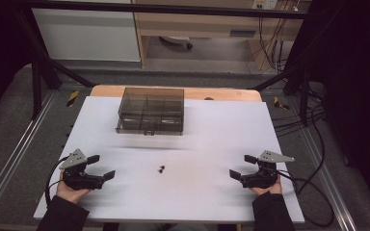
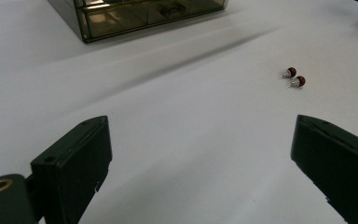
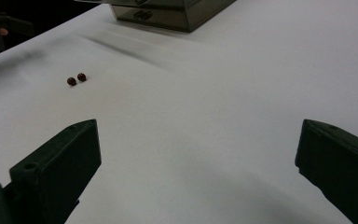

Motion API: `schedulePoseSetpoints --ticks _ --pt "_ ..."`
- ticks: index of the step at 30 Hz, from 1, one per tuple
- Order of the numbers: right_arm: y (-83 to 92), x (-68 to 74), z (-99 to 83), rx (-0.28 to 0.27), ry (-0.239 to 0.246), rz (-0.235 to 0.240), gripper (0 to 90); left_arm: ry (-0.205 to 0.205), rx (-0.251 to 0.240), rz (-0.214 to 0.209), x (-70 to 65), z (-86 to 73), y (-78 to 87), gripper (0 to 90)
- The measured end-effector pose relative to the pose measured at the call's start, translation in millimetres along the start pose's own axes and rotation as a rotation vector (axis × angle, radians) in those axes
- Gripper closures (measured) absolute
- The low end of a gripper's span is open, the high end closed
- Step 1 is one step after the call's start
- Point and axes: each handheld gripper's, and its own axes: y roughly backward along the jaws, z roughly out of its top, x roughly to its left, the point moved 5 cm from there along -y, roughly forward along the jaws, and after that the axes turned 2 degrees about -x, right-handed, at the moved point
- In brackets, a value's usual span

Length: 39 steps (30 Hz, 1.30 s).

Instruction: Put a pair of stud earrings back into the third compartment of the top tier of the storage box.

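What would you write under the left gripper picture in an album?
Open left gripper hovering over a white table, two small red-capped parts ahead, smoky compartment box beyond.

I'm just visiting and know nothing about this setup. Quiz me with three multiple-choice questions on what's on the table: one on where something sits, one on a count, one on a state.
1. Where is the smoky plastic box?
A. at the table's far side
B. between the grippers
C. on the floor

2. How many small red beads lie on the white table?
A. one
B. two
C. five

3. How do the jaws of the left gripper and right gripper stand?
A. both open, empty
B. both shut
C. one holding a bead

Answers: 1 A, the box sits far from the hands. 2 B, a pair lies side by side. 3 A, wide gaps show between the jaws.
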Motion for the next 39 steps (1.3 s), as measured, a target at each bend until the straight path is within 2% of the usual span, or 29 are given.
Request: schedulePoseSetpoints --ticks 23,39 --pt "0.2 0.2 -0.3 0.004 0.006 0.001 0.7 -0.021 0.016 -0.003 -4.6 5.3 -4.2 5.1" --pt "0.0 0.1 -0.6 0.009 0.013 -0.004 0.7 -0.046 0.029 -0.019 -17.4 13.5 -10.2 5.2"
